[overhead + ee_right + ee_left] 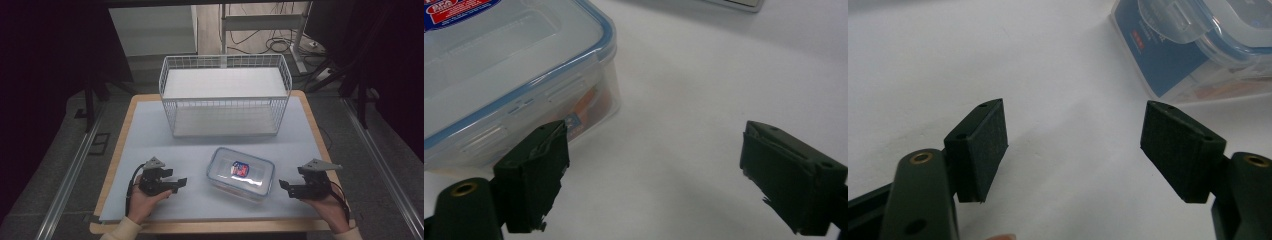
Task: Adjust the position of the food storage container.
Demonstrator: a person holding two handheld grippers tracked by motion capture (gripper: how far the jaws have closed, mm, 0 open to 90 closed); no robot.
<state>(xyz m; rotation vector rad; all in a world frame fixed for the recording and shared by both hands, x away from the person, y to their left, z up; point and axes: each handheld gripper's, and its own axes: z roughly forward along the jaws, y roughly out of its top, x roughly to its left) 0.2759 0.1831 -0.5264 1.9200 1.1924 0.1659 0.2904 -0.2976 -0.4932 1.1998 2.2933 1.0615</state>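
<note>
On the pale sheet (150,135) covering the wooden table (125,117), a clear plastic container (241,172) lies between the left gripper (181,184) and right gripper (284,186), both with jaws apart and empty. A white wire basket (225,95) stands behind; cables trail across the floor (260,45) beyond

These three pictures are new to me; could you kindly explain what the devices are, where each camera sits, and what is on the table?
A person sits at a table and holds a hand-held gripping tool in each hand: the left tool and the right tool. The wide picture comes from a camera above. The other two come from cameras riding on each tool, looking along its black jaws. Between the tools lies a clear lidded plastic container; behind it stands a white wire basket. Both tools are open and hold nothing.
</note>
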